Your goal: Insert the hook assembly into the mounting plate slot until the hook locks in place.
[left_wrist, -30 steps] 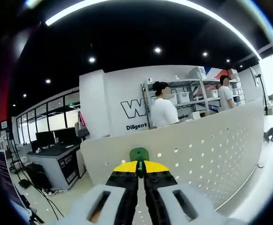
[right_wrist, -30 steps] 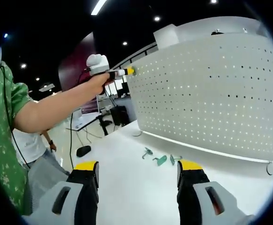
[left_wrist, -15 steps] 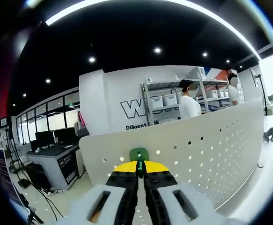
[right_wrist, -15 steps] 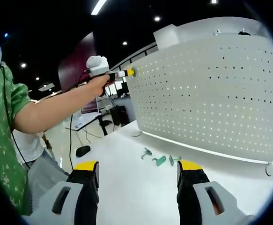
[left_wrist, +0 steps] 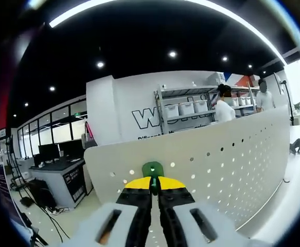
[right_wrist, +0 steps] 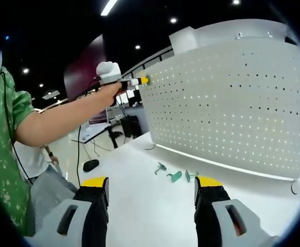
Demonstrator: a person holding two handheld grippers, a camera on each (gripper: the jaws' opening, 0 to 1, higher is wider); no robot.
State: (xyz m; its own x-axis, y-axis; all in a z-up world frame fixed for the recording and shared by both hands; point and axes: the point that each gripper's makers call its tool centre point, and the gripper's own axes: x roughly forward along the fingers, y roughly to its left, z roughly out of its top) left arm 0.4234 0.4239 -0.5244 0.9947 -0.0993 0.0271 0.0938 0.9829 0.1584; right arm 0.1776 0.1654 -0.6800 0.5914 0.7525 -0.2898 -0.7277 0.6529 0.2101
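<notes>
The left gripper (left_wrist: 152, 182) is clenched on a green hook (left_wrist: 153, 169), its tip at the white pegboard (left_wrist: 232, 170) near the top corner. It is probably light, stiff plastic, best pinched at its base. The right gripper (right_wrist: 152, 188) hangs released above the table (right_wrist: 139, 216), spare hooks (right_wrist: 175, 175) lying beyond.

Past the white board I see a metal shelving rack (left_wrist: 191, 105) loaded with pale storage bins, and two people (left_wrist: 224, 105) standing by it. To the far left sits a desk with dark monitors (left_wrist: 57, 152). On my white table (right_wrist: 139, 211) lies a black mouse-like object (right_wrist: 91, 165).
</notes>
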